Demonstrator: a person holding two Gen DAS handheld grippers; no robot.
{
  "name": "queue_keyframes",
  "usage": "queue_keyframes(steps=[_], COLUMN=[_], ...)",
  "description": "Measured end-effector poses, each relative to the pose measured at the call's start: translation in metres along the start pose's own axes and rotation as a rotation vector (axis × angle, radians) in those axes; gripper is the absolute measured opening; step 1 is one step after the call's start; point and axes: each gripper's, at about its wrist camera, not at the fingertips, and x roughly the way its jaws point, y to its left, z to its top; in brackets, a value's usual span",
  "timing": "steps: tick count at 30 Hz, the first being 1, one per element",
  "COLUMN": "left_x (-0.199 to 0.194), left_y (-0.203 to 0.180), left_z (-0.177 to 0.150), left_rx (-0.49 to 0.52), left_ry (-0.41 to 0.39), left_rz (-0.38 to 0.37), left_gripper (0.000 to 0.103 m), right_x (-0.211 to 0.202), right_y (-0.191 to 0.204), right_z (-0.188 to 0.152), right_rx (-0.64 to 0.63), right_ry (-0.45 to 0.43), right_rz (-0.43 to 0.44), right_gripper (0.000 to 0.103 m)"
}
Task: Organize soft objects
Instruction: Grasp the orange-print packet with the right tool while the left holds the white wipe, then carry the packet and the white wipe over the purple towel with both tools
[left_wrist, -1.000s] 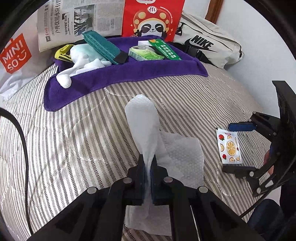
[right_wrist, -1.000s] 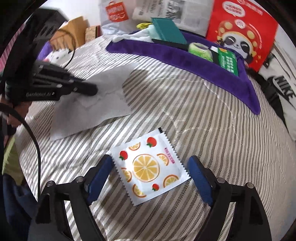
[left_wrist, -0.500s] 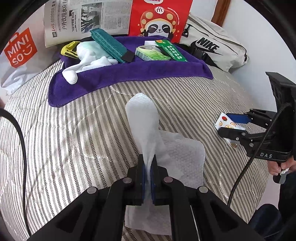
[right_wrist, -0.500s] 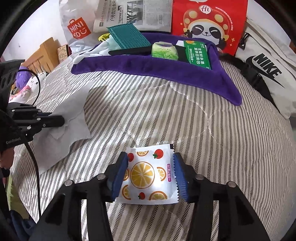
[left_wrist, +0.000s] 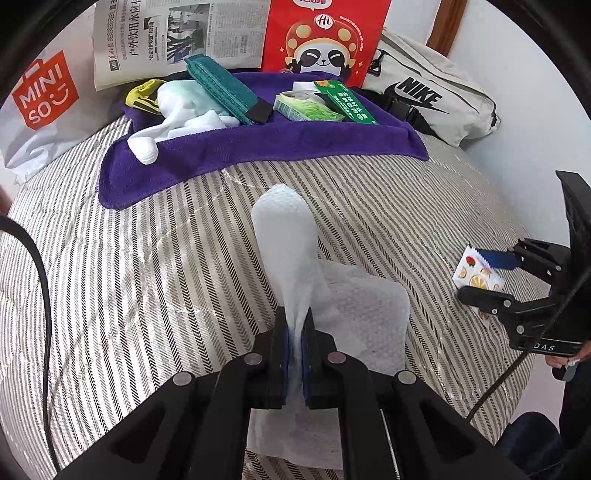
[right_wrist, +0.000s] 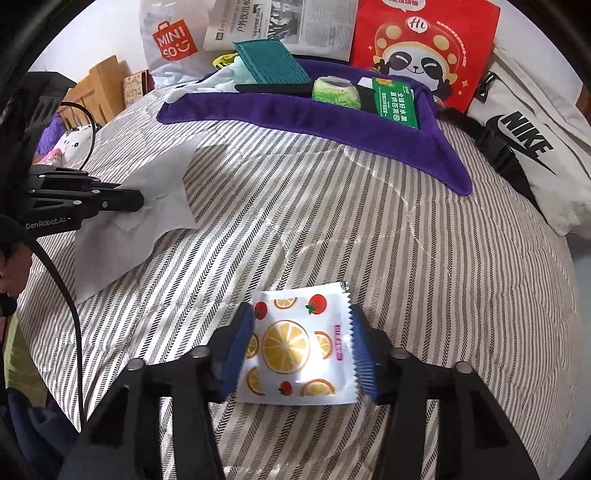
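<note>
Right gripper (right_wrist: 301, 345): blue pads pressed on both side edges of the flat white sachet printed w/ orange slices and strawberries (right_wrist: 295, 343), jaws having just been closing onto it; sachet sits lower centre of the right wrist view, apparently raised off the striped grey-white bedspread (right_wrist: 332, 206). Left gripper (left_wrist: 294, 354): jaws together, pinching a fold of the white embossed paper towel (left_wrist: 286, 236), which rises as a rounded loop at frame centre (rest of sheet trails beneath and to the right). Upper part of both views: purple plush cloth (left_wrist: 258, 151) carrying a teal ribbed pad (left_wrist: 221, 92), white socks (left_wrist: 181, 110), green tissue pack (left_wrist: 306, 109).

Risks, judged: sachet is slick and held edge-on, so it may buckle or slip out if squeezed more or swung fast. Thin towel could tear or slide from the pinch if dragged across the bedspread. Both grippers heading for the same cloth may collide.
</note>
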Motion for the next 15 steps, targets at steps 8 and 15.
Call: queue_keyframes(steps=[8, 15], left_x=[0.001, -0.006], left_y=[-0.007, -0.001], left_z=[0.002, 0.004], left_rx=[0.02, -0.011], left_ry=[0.0, -0.013], left_rz=[-0.023, -0.053], left_gripper=[0.006, 0.006], right_x=[-0.002, -0.007], right_y=[-0.01, -0.023], right_z=[0.004, 0.012], right_rx=[0.076, 0.125], right_ry=[-0.003, -0.027], right_rz=[0.056, 0.073], right_gripper=[0.038, 0.037])
